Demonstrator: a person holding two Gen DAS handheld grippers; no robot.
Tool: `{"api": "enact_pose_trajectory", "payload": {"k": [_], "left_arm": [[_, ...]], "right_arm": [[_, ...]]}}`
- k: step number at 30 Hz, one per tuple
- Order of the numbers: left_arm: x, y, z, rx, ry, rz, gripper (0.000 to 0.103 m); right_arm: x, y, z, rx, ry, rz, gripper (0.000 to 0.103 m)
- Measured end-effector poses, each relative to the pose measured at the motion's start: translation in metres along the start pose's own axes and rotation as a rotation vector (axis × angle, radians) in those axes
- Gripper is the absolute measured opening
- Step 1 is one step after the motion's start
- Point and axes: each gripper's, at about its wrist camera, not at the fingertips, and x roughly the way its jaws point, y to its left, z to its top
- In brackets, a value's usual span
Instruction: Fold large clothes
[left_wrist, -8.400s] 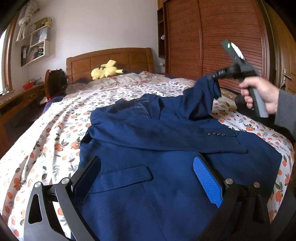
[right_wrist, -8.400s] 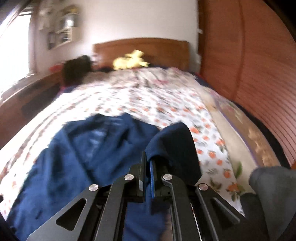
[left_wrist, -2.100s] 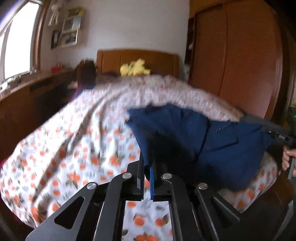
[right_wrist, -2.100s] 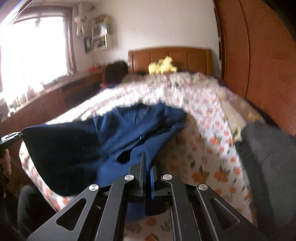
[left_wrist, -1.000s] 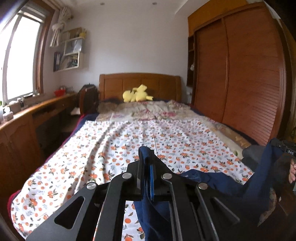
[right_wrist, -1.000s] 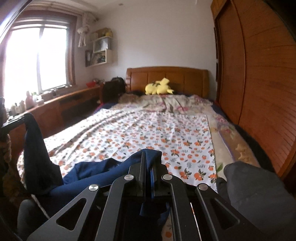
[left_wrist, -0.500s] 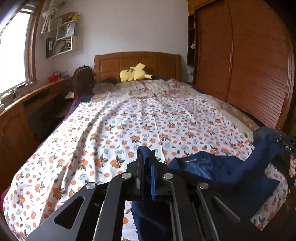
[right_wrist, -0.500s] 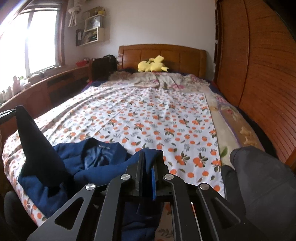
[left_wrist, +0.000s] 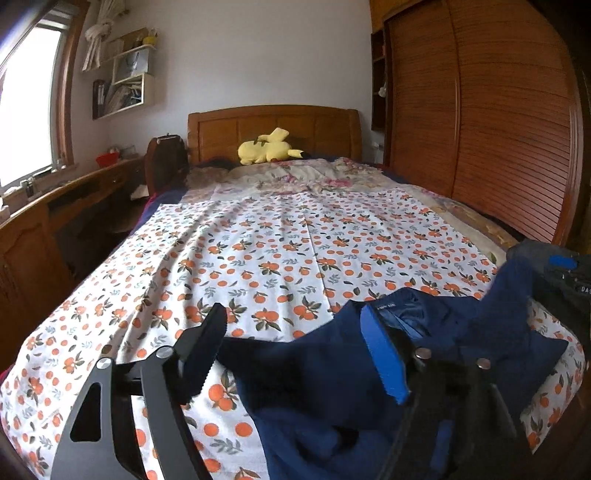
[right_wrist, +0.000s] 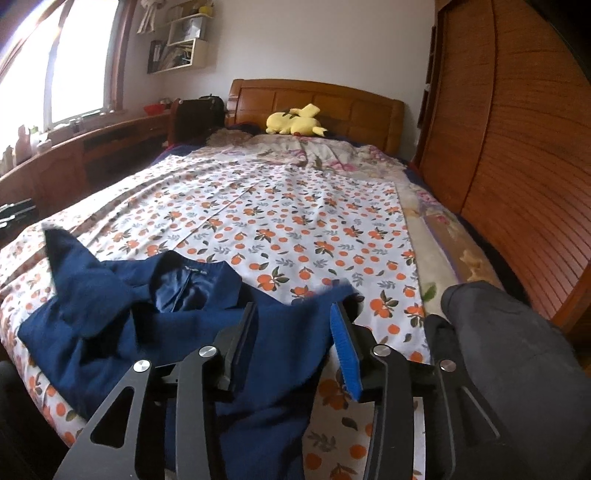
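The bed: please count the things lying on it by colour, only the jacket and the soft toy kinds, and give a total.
Navy blue: 1, the jacket, crumpled at the near edge of the bed.
Yellow: 1, the soft toy by the headboard.
Total: 2

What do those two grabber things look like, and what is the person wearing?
Each gripper, left and right, is black metal with triangular cut-outs and silver bolts. Each has two flat fingers: one black with a toothed edge, one carrying a bright blue ribbed pad. No cables show. The person wears a grey sleeve.
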Motion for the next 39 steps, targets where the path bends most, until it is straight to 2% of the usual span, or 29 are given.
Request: {"api": "enact_pose_trajectory", "payload": {"k": [4, 9, 14, 18, 21, 22, 23, 24, 33, 39], "left_arm": [[-0.004, -0.008, -0.019, -0.013, -0.014, -0.033, 0.093], [-0.005, -0.021, -0.044, -0.021, -0.022, -0.073, 0.099], [-0.005, -0.033, -0.063, 0.022, -0.023, -0.096, 0.099], [-0.003, -0.031, -0.074, 0.013, -0.011, -0.122, 0.1], [-0.003, -0.026, -0.08, 0.02, -0.005, -0.127, 0.1], [-0.003, -0.023, -0.082, 0.015, -0.003, -0.133, 0.1], [-0.003, -0.021, -0.083, 0.009, -0.001, -0.137, 0.1], [-0.003, -0.017, -0.084, 0.003, 0.002, -0.142, 0.1], [-0.009, 0.01, -0.084, -0.022, -0.004, -0.135, 0.1], [-0.011, 0.023, -0.084, -0.022, -0.008, -0.105, 0.1]], "right_arm": [[-0.006, 0.013, -0.004, -0.016, -0.002, 0.019, 0.039], [0.003, 0.042, -0.013, -0.059, 0.023, 0.057, 0.039], [0.022, 0.065, -0.022, -0.079, 0.069, 0.088, 0.04], [0.045, 0.082, -0.027, -0.098, 0.129, 0.108, 0.04], [0.063, 0.088, -0.029, -0.122, 0.176, 0.088, 0.04], [0.07, 0.091, -0.029, -0.13, 0.195, 0.083, 0.03], [0.077, 0.093, -0.028, -0.14, 0.215, 0.079, 0.003], [0.082, 0.094, -0.027, -0.146, 0.228, 0.079, 0.002], [0.116, 0.113, 0.037, -0.19, 0.161, 0.04, 0.001], [0.145, 0.136, 0.083, -0.242, 0.123, 0.012, 0.001]]}}
